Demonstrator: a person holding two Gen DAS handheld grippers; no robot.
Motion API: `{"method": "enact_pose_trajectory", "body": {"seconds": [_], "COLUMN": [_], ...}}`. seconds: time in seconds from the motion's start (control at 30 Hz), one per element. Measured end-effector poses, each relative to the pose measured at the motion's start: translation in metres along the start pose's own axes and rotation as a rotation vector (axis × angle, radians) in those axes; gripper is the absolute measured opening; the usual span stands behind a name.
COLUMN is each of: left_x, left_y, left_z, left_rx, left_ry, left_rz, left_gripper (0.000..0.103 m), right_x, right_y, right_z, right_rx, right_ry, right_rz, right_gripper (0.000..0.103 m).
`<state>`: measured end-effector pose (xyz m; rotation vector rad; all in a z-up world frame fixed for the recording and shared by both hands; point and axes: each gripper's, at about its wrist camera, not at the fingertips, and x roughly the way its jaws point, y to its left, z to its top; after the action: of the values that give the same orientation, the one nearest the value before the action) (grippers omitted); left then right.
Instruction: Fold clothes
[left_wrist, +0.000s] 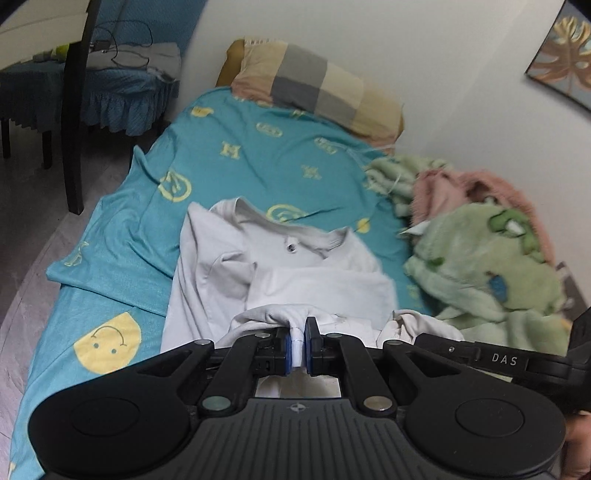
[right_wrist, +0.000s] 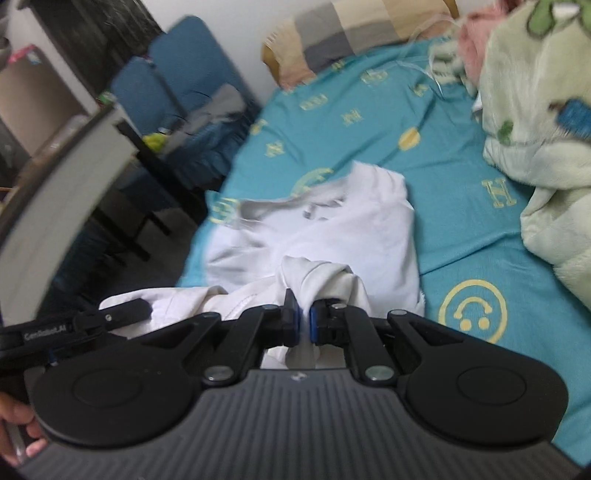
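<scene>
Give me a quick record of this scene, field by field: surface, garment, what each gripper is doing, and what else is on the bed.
surface: bed with a teal sheet printed with yellow smiley faces
garment: white shirt, collar at the far end, near edge bunched up
left gripper: shut on a pinch of the shirt's near edge
right gripper: shut on a bunched fold of the shirt
also on bed: checked pillow at the head, green plush blanket by the wall
</scene>
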<state>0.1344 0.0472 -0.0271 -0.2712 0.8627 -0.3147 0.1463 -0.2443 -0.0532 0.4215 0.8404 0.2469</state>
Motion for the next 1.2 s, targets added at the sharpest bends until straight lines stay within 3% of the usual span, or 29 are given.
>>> {"method": "enact_pose_trajectory", "body": {"seconds": [0.17,0.37,0.5,0.63,0.7,0.73,0.8,0.87,0.97,1.2], "left_x": [0.06,0.073,0.052,0.019,-0.001,-0.011,-0.032,-0.053,-0.081,-0.112], "left_y": [0.01,0.017,0.006,-0.01,-0.018,-0.022,-0.031,-0.041,-0.054,-0.068], "left_z": [-0.012,-0.015,-0.017,-0.024,-0.031,-0.034,-0.042,-0.05,-0.064,-0.098], "left_rx": [0.049,0.061,0.083,0.115,0.137,0.148,0.173,0.207,0.236,0.266], "left_ry": [0.059,0.063,0.019,-0.042,-0.069,-0.083,-0.113,-0.146,-0.18,-0.227], "left_rz": [0.079,0.096,0.112,0.123,0.126,0.127,0.128,0.128,0.115,0.112], "left_gripper": [0.008,0.011,0.022,0.053,0.058,0.064,0.074,0.082,0.084,0.102], "right_x": [0.051,0.075,0.066,0.044,0.025,0.015,-0.009,-0.032,-0.062,-0.1], "right_y": [-0.013,-0.008,-0.005,0.002,0.008,0.011,0.02,0.028,0.04,0.056], "right_z": [-0.007,-0.013,-0.013,-0.015,-0.019,-0.021,-0.026,-0.033,-0.044,-0.076], "right_rx": [-0.021,-0.068,-0.068,-0.067,-0.082,-0.09,-0.12,-0.152,-0.194,-0.271], "right_ry": [0.071,0.099,0.076,0.044,0.008,-0.014,-0.068,-0.121,-0.176,-0.252], "right_rz": [-0.071,-0.13,-0.132,-0.123,-0.12,-0.119,-0.124,-0.127,-0.114,-0.134], "right_gripper": [0.01,0.01,0.012,0.02,0.034,0.04,0.063,0.075,0.076,0.076]}}
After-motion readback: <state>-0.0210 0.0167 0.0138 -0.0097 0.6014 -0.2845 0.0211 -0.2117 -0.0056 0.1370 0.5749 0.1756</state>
